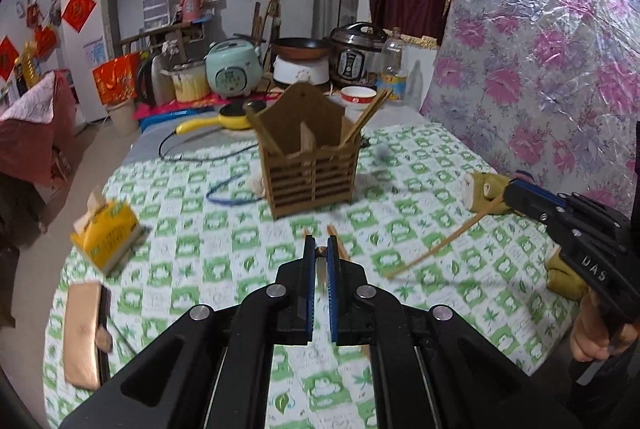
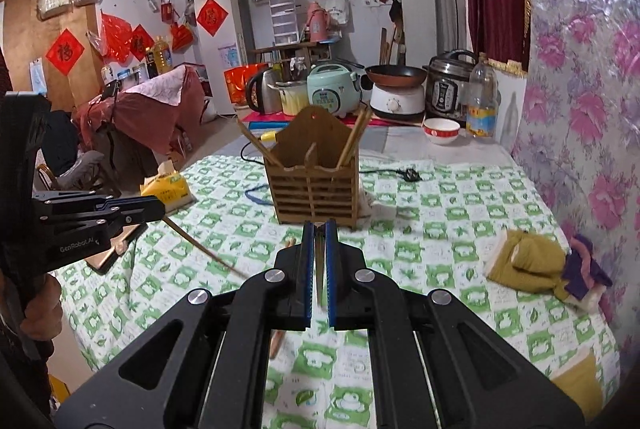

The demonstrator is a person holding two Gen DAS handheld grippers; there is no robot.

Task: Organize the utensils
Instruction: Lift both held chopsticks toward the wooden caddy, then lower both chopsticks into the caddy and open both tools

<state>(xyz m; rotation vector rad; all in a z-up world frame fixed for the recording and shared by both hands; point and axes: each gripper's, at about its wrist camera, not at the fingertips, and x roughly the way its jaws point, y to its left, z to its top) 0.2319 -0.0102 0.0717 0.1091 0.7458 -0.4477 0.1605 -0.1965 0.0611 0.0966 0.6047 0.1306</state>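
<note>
The left gripper (image 1: pixel 319 249) is clamped narrow on one chopstick (image 2: pixel 200 247), held near its upper end so the shaft trails down toward the green-checked tablecloth (image 1: pixel 200 229). In the right wrist view this stick runs from the blue pads down and to the right, clear of the cloth. At centre stands the wooden slatted holder (image 1: pixel 314 173), upright, split by a middle divider, with chopsticks already leaning in both compartments. The right gripper (image 2: pixel 319 233) is likewise closed tight on a second chopstick (image 1: pixel 444 243), which hangs slanted below it. To complete the insertion well, bring each stick near vertical above a compartment before lowering, tip first. Keep the trailing ends clear of each other and of the holder's raised back panel. Release only when the tip is below the rim. A slanted entry is likely to catch the slats or tip the light holder.
</note>
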